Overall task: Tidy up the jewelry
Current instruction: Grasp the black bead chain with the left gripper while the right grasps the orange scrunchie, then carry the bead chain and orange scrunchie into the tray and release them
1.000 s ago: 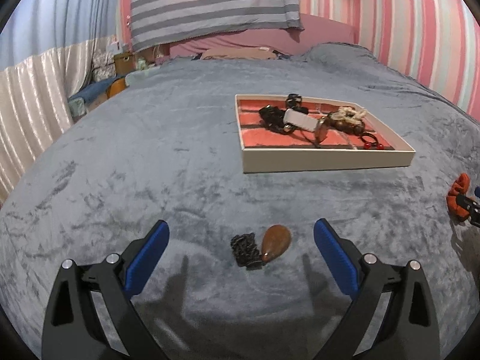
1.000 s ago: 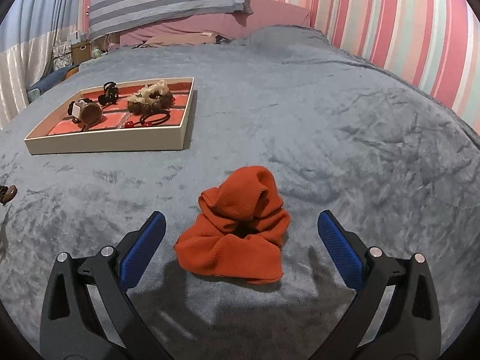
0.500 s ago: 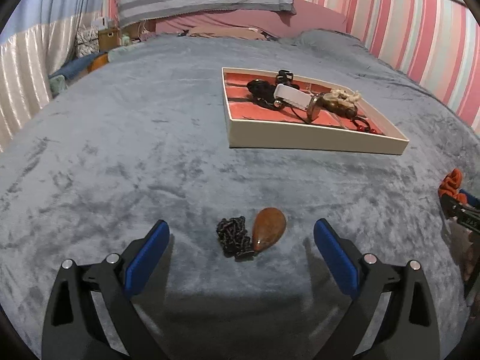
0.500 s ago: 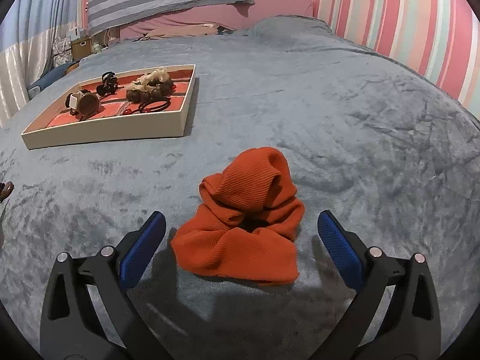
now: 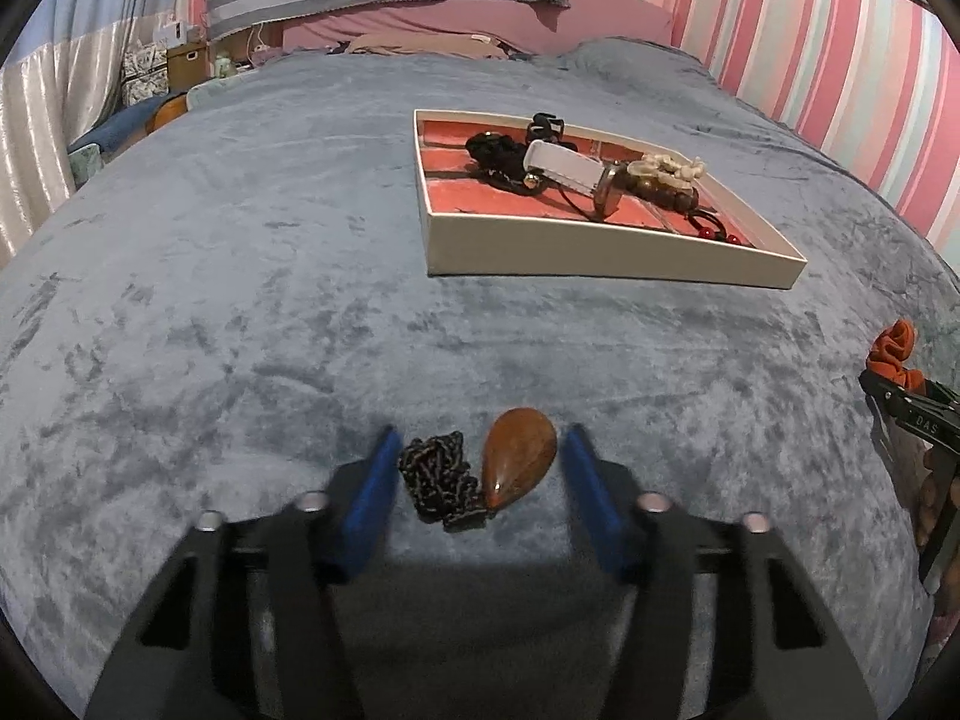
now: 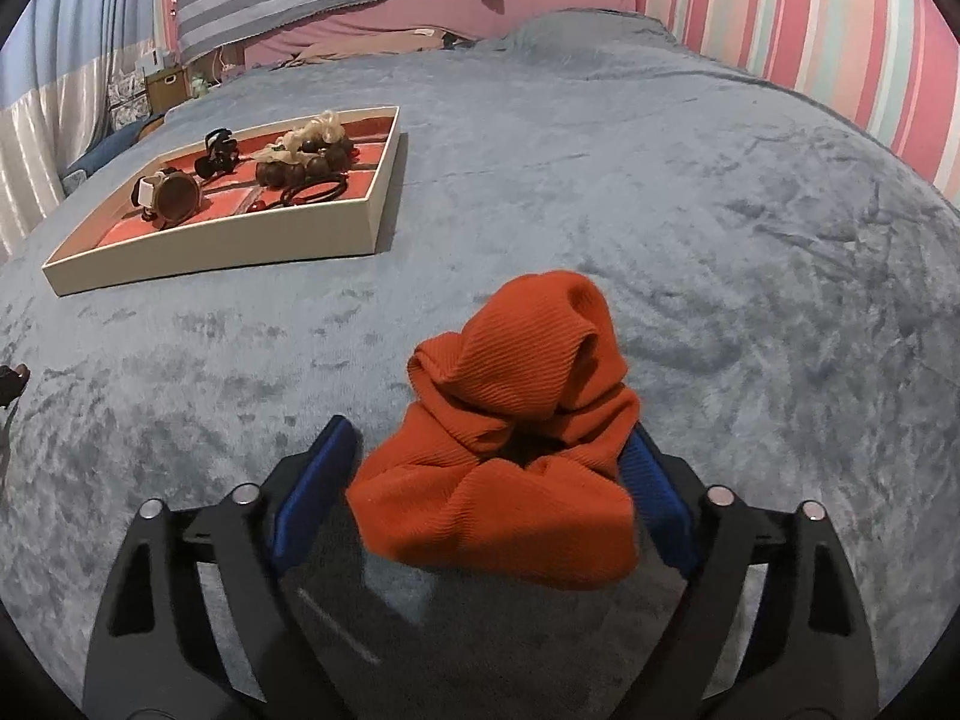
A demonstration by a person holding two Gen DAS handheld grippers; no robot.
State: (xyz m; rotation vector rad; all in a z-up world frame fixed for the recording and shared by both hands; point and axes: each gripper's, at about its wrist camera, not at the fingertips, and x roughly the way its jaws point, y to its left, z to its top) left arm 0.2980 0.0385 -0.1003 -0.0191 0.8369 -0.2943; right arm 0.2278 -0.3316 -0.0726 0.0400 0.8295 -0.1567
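The left wrist view is the only one that shows the brown teardrop-shaped pendant [image 5: 519,457] and its bunched dark chain [image 5: 441,480], low centre of the frame on the grey velvety bedspread [image 5: 240,300]. The left claw [image 5: 480,483] has just been closing in; its blue pads [image 5: 372,498] sit either side of the pendant and chain, not pressing on them yet as far as I can tell through the blur.

The right wrist view gets the orange ribbed fabric scrunchie [image 6: 516,438] up close, lower centre. The right claw [image 6: 480,492] has also been closing, with the scrunchie between its blue pads [image 6: 315,489]; the far pad looks buried in the fabric, the near one is just beside it, so not clamped yet. In the left view the scrunchie is only a scrap at the right edge.

The cream-walled tray with a red lining [image 5: 600,249] sits further up the bed, holding a white-strapped watch [image 5: 570,171], brown beads and black hair ties. The striped pink wall [image 6: 780,18] fills the upper right. Both claws angle downward.
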